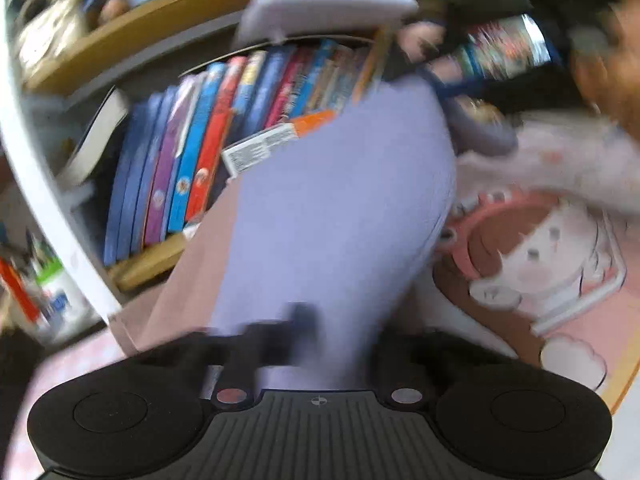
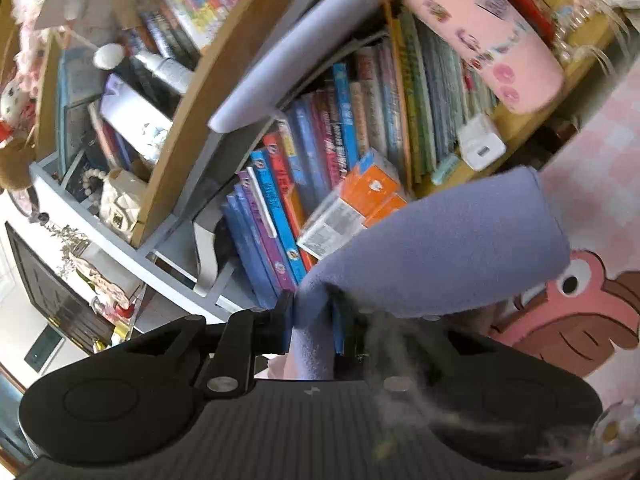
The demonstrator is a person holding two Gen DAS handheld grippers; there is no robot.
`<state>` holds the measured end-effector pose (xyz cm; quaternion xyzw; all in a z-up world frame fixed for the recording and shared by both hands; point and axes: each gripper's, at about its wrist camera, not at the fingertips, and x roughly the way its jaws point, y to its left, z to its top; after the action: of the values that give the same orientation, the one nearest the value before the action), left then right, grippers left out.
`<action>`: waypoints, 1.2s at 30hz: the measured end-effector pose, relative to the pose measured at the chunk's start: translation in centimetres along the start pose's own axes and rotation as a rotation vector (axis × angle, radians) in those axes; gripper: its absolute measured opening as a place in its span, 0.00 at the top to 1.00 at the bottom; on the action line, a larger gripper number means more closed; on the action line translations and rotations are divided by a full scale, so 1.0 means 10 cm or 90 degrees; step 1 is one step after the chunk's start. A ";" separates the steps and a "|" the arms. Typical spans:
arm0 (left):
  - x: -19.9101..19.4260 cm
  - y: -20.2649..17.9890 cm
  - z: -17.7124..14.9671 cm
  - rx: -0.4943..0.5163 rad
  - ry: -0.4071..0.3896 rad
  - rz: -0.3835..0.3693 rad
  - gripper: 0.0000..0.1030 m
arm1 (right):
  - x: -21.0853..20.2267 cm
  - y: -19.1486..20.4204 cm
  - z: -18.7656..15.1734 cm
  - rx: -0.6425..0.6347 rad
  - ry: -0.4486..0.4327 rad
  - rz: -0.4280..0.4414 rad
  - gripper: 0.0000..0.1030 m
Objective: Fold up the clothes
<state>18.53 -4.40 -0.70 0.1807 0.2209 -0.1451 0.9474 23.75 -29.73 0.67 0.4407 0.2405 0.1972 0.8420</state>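
A lavender garment (image 1: 340, 208) hangs lifted in front of a bookshelf and fills the middle of the blurred left wrist view. My left gripper (image 1: 316, 336) is shut on its lower edge; the fingers are smeared by motion. In the right wrist view the same lavender garment (image 2: 440, 248) bulges up and to the right. My right gripper (image 2: 314, 320) is shut on a bunched fold of it between its blue pads (image 2: 288, 328).
A wooden bookshelf (image 2: 192, 120) packed with upright books (image 2: 320, 152) stands close ahead. An orange box (image 2: 372, 192) and a white charger (image 2: 480, 148) rest on it. A pink cartoon mat (image 2: 580, 312) lies to the right. A monitor (image 2: 48, 296) is at left.
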 end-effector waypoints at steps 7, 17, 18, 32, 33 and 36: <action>-0.82 0.12 0.01 0.002 -0.103 -0.017 0.97 | -0.01 -0.62 -0.19 0.224 0.050 -0.029 0.70; -1.74 0.05 -0.22 0.005 -0.142 -0.046 0.97 | -0.48 -0.63 -0.26 0.253 0.010 -0.025 0.95; -1.81 0.04 -0.22 0.000 -0.150 -0.042 0.97 | -0.53 -0.55 -0.27 0.237 0.021 -0.023 0.94; -2.32 0.15 -0.15 -0.085 -0.229 -0.046 0.97 | -1.46 -0.14 -1.36 0.198 0.157 -0.090 0.24; -2.38 0.15 -0.15 -0.081 -0.232 -0.044 0.97 | -1.44 -0.13 -1.42 0.206 0.156 -0.093 0.24; -2.56 0.15 -0.20 -0.073 -0.242 -0.036 0.97 | -1.32 -0.11 -1.56 0.253 0.158 -0.101 0.23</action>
<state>-3.73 2.81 10.10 0.0896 0.0508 -0.1906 0.9762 4.20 -27.37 -4.98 0.5496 0.4100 0.1323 0.7158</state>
